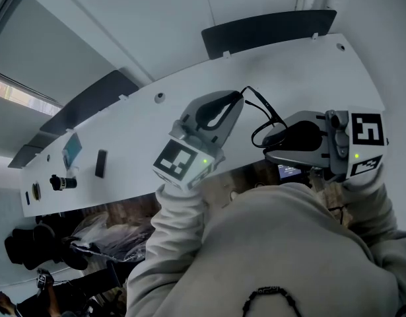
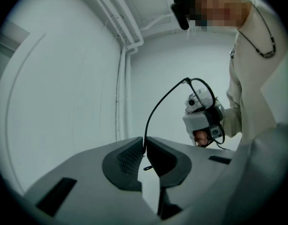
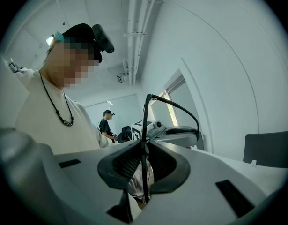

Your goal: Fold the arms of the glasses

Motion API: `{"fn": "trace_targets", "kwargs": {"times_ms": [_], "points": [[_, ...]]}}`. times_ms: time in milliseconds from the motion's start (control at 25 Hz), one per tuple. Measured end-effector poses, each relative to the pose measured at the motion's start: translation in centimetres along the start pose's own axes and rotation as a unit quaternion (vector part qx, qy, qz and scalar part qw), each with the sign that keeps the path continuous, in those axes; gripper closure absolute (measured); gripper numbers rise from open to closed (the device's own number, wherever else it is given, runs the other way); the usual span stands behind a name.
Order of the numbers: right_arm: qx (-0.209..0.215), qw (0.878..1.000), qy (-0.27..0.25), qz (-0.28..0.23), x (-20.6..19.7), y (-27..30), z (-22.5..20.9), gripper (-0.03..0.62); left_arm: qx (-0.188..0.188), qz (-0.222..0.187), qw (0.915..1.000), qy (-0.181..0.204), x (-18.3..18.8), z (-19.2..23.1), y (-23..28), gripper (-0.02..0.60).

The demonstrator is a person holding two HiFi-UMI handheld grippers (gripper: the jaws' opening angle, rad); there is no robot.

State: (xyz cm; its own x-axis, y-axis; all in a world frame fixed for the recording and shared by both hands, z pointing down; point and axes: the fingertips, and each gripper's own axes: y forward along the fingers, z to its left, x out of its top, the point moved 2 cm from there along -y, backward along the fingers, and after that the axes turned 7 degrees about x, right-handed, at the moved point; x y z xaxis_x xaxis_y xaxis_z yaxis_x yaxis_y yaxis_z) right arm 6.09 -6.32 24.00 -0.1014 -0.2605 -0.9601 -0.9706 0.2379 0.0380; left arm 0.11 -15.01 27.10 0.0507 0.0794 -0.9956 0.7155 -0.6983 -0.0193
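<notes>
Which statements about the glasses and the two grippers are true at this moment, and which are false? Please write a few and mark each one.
1. The left gripper is shut on a thin arm of the glasses. True.
2. The right gripper is open and holds nothing. False: its jaws are shut on the front of the glasses.
3. The glasses lie flat on the table. False: they are held up in the air between the two grippers.
4. Both grippers hold the glasses at once. True.
</notes>
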Motion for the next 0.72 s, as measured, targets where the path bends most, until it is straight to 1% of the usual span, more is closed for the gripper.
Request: {"fn": "trace_targets", "kwargs": {"times_ms": [120, 280, 440, 720], "points": [[-0.001, 1.0, -0.008, -0.02, 0.7, -0.3, 0.3, 0.531, -0.003, -0.008, 0.9998, -0.015, 0.6, -0.3, -0.3, 0.554], [-0.01, 0.999, -0.017, -0.031, 1.4, -0.7, 0.4, 0.531, -0.014, -0.008, 0.9998, -0.016, 0.6, -1.4, -0.4, 0.555], [-0.013, 0.999, -0.023, -0.039, 1.9, -0.8, 0.3, 0.531, -0.021, -0.011, 0.9994, -0.026, 0.8, -2.0, -0.6, 0.558], [-0.01, 0.998, -0.026, -0.056, 2.5, -0.8, -0.1, 0.531, -0.036, -0.01, 0.9986, -0.036, 1.0, -2.9, -0.8, 0.56]]}}
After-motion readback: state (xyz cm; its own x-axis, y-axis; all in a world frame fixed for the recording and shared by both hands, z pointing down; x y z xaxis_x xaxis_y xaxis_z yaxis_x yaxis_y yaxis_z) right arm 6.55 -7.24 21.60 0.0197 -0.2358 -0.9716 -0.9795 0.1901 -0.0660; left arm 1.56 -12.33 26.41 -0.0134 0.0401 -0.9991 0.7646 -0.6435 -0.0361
